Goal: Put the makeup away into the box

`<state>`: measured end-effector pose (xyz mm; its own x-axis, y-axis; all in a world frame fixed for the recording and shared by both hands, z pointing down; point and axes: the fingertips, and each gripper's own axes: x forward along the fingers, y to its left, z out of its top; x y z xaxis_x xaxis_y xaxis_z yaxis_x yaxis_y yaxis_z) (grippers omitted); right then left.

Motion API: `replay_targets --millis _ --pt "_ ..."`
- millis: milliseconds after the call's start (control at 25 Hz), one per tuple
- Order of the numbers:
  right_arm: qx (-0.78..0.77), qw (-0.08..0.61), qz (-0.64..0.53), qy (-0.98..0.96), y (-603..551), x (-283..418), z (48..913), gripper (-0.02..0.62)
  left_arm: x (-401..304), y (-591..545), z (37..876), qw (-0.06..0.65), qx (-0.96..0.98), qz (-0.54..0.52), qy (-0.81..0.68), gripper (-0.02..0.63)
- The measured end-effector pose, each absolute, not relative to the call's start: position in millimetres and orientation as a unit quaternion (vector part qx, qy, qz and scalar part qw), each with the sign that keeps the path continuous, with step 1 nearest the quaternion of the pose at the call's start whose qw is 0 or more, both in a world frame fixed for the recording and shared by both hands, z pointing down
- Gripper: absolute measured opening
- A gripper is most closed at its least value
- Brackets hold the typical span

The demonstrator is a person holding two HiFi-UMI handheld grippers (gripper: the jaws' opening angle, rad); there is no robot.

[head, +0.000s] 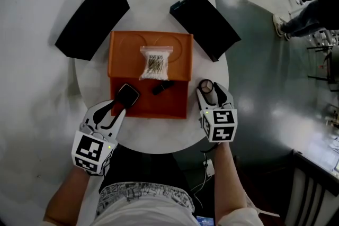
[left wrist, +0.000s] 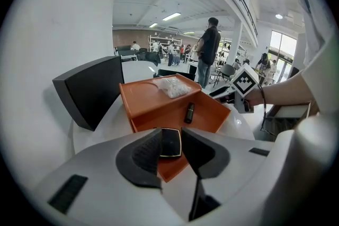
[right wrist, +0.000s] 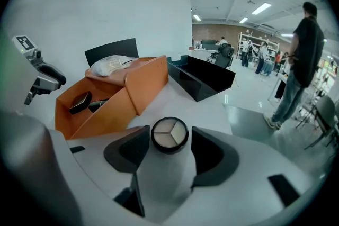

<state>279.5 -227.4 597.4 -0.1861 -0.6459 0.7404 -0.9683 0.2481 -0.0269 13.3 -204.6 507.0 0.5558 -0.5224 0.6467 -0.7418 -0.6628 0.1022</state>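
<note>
One square compact point(head: 127, 95), one round compact point(head: 205, 85), one orange box point(head: 175, 106)

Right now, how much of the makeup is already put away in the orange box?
Done: one black tube lies in the orange box. In hand: the left claw grips a black compact at the box's near corner. Left: the round palette sits on the table between the right claw's open jaws, not lifted yet. A clear bag rests on the box's raised back part.

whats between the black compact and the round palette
A small black tube lying in the orange box, between the black compact and the round palette, seen in the head view.
</note>
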Motion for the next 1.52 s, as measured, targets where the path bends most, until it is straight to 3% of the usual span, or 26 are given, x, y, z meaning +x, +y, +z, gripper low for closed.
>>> replay_targets --millis 240,760,1200,1520 --pt "0.56 0.316 0.253 -0.723 -229 279 598 0.227 9 -201 506 0.185 0.862 0.295 -0.368 0.129" --pt "0.569 0.303 0.248 -0.723 -211 275 562 0.225 6 -199 485 0.171 0.874 0.272 -0.365 0.124" --pt "0.543 0.306 0.224 -0.749 -198 215 515 0.225 -23 -198 471 0.164 0.881 0.24 -0.372 0.124" --pt "0.508 0.328 0.222 -0.765 -200 170 521 0.225 -75 -193 485 0.198 0.863 0.227 -0.406 0.124"
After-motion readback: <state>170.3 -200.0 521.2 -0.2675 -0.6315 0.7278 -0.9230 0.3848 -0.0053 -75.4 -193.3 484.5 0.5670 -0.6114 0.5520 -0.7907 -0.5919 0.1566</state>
